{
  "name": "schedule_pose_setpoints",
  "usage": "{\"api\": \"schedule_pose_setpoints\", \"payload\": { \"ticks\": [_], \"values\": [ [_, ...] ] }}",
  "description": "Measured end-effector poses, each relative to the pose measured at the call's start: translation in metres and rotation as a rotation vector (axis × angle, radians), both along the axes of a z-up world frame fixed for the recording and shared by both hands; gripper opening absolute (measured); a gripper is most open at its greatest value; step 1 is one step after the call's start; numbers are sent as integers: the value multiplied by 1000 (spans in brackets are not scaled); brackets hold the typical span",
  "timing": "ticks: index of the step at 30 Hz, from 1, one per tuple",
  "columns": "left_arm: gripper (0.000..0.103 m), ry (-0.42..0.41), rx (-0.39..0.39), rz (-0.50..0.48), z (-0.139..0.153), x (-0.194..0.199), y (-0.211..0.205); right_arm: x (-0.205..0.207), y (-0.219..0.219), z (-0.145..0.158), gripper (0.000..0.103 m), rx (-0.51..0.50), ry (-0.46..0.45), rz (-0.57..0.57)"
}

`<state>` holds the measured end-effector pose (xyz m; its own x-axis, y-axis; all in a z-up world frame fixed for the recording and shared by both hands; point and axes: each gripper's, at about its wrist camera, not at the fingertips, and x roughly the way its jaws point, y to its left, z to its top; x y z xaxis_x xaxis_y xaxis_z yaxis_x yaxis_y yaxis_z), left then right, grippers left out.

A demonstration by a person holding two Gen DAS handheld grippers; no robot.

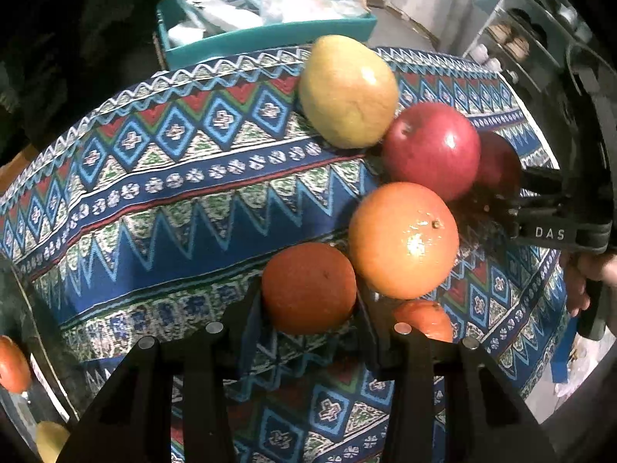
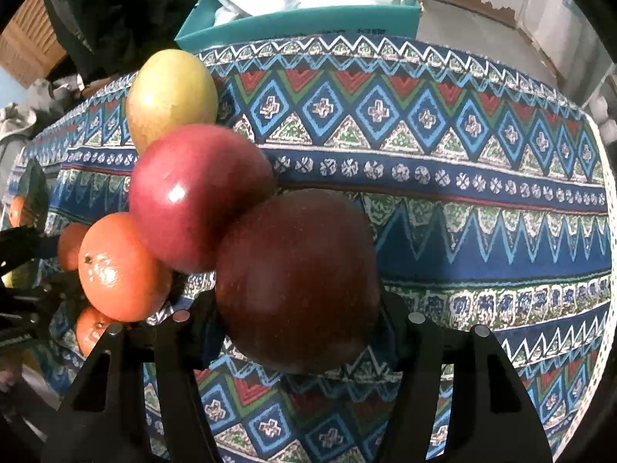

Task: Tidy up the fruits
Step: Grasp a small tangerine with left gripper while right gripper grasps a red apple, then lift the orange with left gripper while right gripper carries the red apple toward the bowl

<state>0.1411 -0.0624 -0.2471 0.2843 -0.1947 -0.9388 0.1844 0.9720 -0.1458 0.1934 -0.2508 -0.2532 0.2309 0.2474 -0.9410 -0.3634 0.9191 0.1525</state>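
Observation:
My left gripper (image 1: 308,305) is shut on a small dark orange (image 1: 308,287), held just above the patterned cloth (image 1: 173,200). Beside it lie a large orange (image 1: 403,239), a red apple (image 1: 432,150) and a yellow mango (image 1: 347,90) in a cluster. Another small orange (image 1: 424,318) sits behind my right finger. My right gripper (image 2: 299,308) is shut on a dark red apple (image 2: 297,277), next to the red apple (image 2: 196,196), the large orange (image 2: 121,266) and the mango (image 2: 171,92). The right gripper also shows in the left wrist view (image 1: 513,193).
A teal box (image 1: 266,34) with bags stands beyond the table's far edge. A glass vessel (image 1: 23,366) holding an orange fruit is at the lower left. Shelves (image 1: 516,38) stand at the far right. Small oranges (image 2: 71,245) lie at the left of the right wrist view.

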Motion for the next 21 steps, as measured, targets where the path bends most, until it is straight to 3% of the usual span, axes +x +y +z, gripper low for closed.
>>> {"api": "schedule_pose_setpoints", "payload": {
  "ticks": [7,21],
  "values": [
    [45,-27,-26,41,14,-1,13,-12,3,11,62,-29,-47,-19],
    [45,-133,-59,36,68,-20,13,-47,-11,82,62,39,-173,-61]
  ]
}}
